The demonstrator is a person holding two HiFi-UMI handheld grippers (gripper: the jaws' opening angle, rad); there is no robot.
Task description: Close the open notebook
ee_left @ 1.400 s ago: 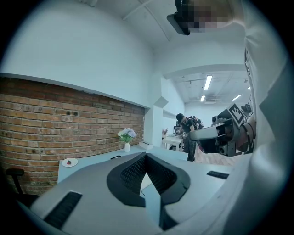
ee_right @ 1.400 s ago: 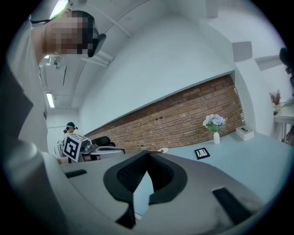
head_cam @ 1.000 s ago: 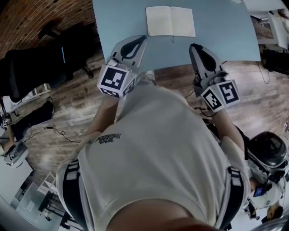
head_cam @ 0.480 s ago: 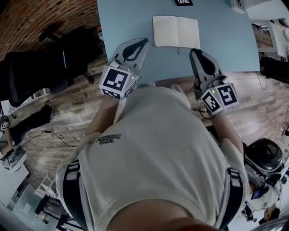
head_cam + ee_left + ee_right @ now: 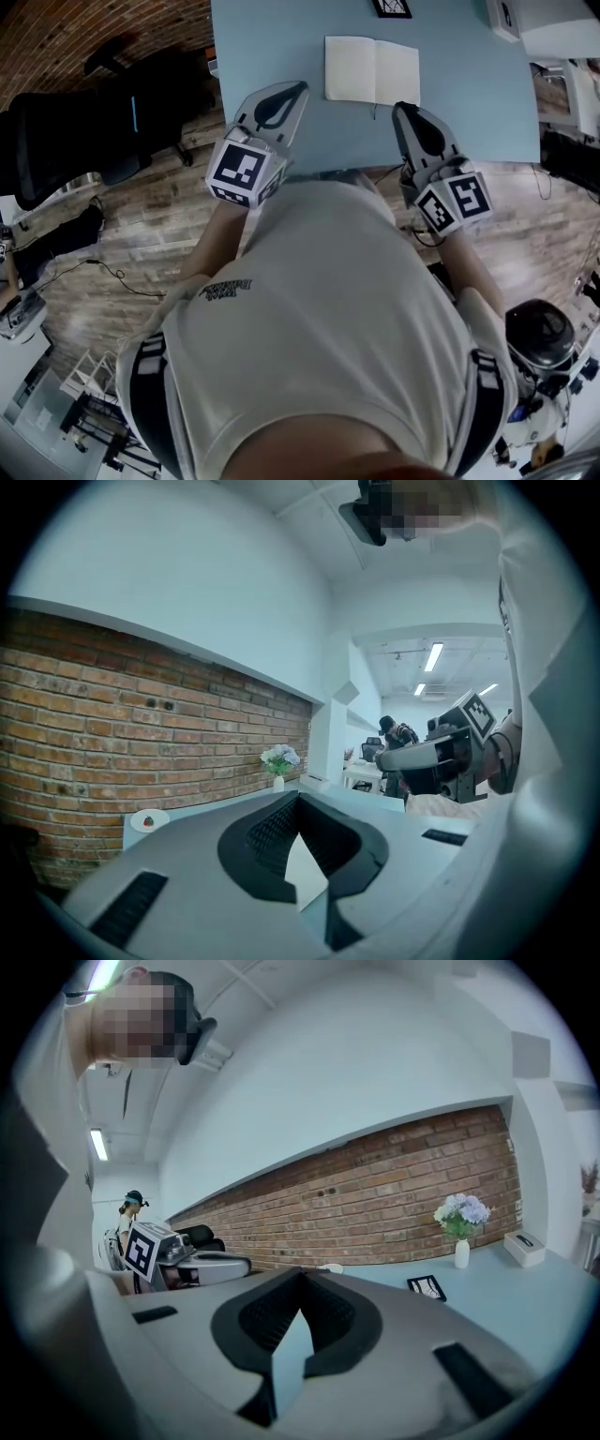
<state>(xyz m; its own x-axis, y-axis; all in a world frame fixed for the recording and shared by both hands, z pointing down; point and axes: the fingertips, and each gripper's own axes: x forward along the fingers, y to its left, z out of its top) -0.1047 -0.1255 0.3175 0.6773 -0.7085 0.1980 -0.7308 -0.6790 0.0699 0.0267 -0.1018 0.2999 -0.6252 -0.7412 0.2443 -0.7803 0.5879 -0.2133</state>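
Since a second ago the open notebook [image 5: 372, 70] has drawn nearer to both grippers in the head view, and a black-framed card [image 5: 391, 7] has come into sight at the far side. One pale blue bench [image 5: 272, 37] carries everything. One black office chair [image 5: 84, 131] stands on the wood floor [image 5: 141, 244] off its left end. Two grippers hover over the bench's near edge. The left gripper [image 5: 292, 89] has its jaws brought together with nothing between them, and the right gripper [image 5: 405, 101] is likewise closed up and empty (each gripper view shows only bare bench past the tips). The single notebook lies flat with both blank pages up, just beyond the right gripper's tip and a little right of the left gripper, touching neither. One white box [image 5: 525, 1249] sits toward the far right of the bench, its contents not visible. One small white vase [image 5: 461, 1254] near it holds a bunch of pale flowers [image 5: 459, 1213]. One small white dish [image 5: 148, 819] carries something red, too small to name.
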